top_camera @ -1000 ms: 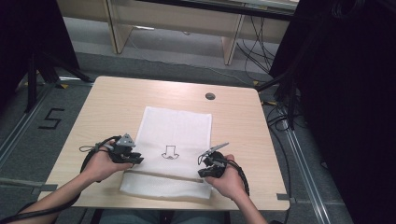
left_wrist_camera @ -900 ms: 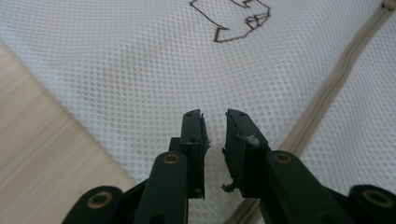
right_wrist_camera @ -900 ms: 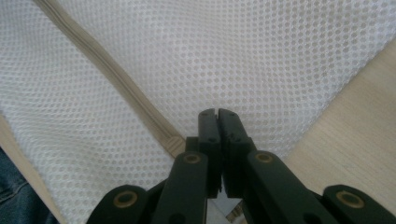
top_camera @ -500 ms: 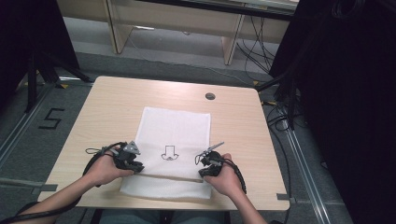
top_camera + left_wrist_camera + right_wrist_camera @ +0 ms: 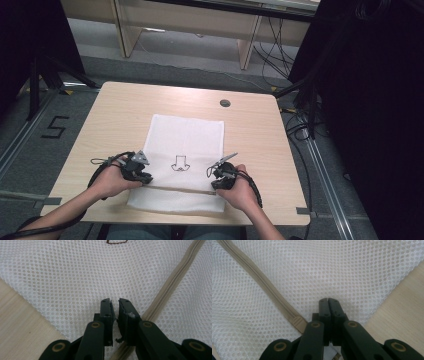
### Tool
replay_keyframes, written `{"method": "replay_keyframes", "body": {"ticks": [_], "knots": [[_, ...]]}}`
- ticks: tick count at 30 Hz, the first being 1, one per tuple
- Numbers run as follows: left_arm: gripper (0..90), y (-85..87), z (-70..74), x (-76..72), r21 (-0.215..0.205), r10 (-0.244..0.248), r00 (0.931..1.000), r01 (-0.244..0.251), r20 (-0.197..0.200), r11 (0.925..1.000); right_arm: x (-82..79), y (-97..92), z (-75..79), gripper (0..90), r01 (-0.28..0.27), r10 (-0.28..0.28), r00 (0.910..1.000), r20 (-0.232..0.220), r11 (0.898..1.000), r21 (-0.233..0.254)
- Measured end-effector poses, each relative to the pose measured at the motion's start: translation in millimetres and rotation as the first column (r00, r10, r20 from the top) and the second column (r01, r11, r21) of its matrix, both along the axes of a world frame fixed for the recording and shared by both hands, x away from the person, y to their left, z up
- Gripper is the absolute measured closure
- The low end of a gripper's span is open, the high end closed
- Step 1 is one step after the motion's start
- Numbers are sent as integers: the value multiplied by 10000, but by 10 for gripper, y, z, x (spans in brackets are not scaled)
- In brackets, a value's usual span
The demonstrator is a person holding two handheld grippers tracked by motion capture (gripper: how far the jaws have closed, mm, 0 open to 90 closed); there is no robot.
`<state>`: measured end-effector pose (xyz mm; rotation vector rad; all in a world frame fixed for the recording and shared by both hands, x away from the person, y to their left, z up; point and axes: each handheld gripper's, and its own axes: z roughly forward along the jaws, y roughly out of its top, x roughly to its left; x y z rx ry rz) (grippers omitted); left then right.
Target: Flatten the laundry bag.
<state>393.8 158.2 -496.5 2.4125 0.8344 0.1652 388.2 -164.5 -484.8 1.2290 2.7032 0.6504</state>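
Note:
A white mesh bag (image 5: 185,135) lies flat on the wooden table (image 5: 115,115), with a small drawn emblem (image 5: 178,164) near its middle. A beige zipper (image 5: 175,188) runs across its near end. My left gripper (image 5: 144,177) rests on the bag's left edge by the zipper (image 5: 172,285); its jaws (image 5: 115,301) stand a narrow gap apart with nothing seen between the tips. My right gripper (image 5: 216,180) sits at the bag's right edge. Its jaws (image 5: 328,300) are closed, with white mesh (image 5: 352,272) bunched at them, just past the zipper's end (image 5: 297,322).
A round dark grommet (image 5: 225,103) is set in the table behind the bag. Bare wood lies on both sides of the bag (image 5: 255,140). The table's near edge runs just below my hands. Cables and furniture legs stand on the floor beyond.
My left gripper has moved right and toward me, from beside the bag onto its left edge at the zipper. The right gripper has barely shifted.

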Motion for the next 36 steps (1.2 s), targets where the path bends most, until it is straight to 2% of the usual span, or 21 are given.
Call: {"method": "replay_keyframes", "body": {"ticks": [1,2,4,5,8,10,12,13,14,15,17,19,23,24,28,30,32,33,34,35,36], "knots": [[809,19,15,13,285,-337,9994,339,-49,9990,3,-4,-4,892,-91,91,10000,8,9999,43],[808,19,19,12,338,-348,9994,348,-22,9988,-4,-2,-2,891,-44,44,10000,-16,10000,55],[808,19,16,9,302,-349,9994,351,-67,9989,1,-6,-4,888,-266,266,9996,37,9996,36],[808,11,10,0,173,-205,9998,206,-45,9996,-9,-3,-1,889,-148,148,9999,-48,9999,55],[808,7,20,-7,395,-407,9992,407,1,9984,-20,-5,1,890,-108,109,9998,-151,9999,69],[808,-13,4,-18,148,-175,9998,175,-30,9997,-27,-7,3,890,-244,245,9996,-162,9997,42],[808,-8,6,-21,164,-211,9998,212,-71,9996,-50,-1,5,891,-197,197,9996,-194,9998,-13],[807,-9,9,-23,170,-298,9996,298,-31,9994,-81,16,12,891,63,-64,9990,-450,10000,-20],[807,-22,4,-30,89,-212,9998,212,4,9997,-85,7,19,890,10,-17,9991,-416,9998,-178],[807,-9,21,-17,416,-524,9986,523,0,9978,-78,-4,9,890,-264,262,9994,-223,9996,-68],[807,-21,23,-22,447,-499,9988,497,26,9978,-76,-12,9,890,-208,207,9994,-285,9998,-31],[806,-42,7,-33,198,-245,9997,243,86,9995,-63,-21,6,891,-162,163,9994,-318,9999,34],[805,-46,25,-45,411,-536,9985,538,-51,9977,-43,-35,9,893,-136,135,9995,-281,9999,-23],[804,-60,19,-58,298,-471,9988,474,-116,9984,-43,-38,11,893,-165,163,9995,-284,9998,-78],[802,-81,24,-79,462,-649,9979,649,-13,9968,-57,-52,11,892,-234,232,9996,-178,9996,-158],[801,-69,25,-64,364,-600,9981,605,-144,9975,-64,-54,15,888,-32,29,9989,-474,10000,-52],[789,-56,32,-60,313,-578,9982,583,-165,9978,-67,-60,22,853,109,-112,9990,-436,9999,-70],[778,-51,40,-54,209,-658,9978,660,-113,9976,-54,-74,14,831,-102,105,9996,-247,9999,99],[753,-52,50,-54,-45,-646,9979,646,5,9979,-68,-81,34,812,87,-79,9996,-278,9996,261],[738,-38,74,-42,-102,-754,9972,754,15,9971,-72,-93,51,805,57,-51,9999,-126,9987,504],[730,-30,98,-35,-386,-723,9974,725,57,9966,-79,-100,72,797,123,-123,9999,-6,9980,613]]}}
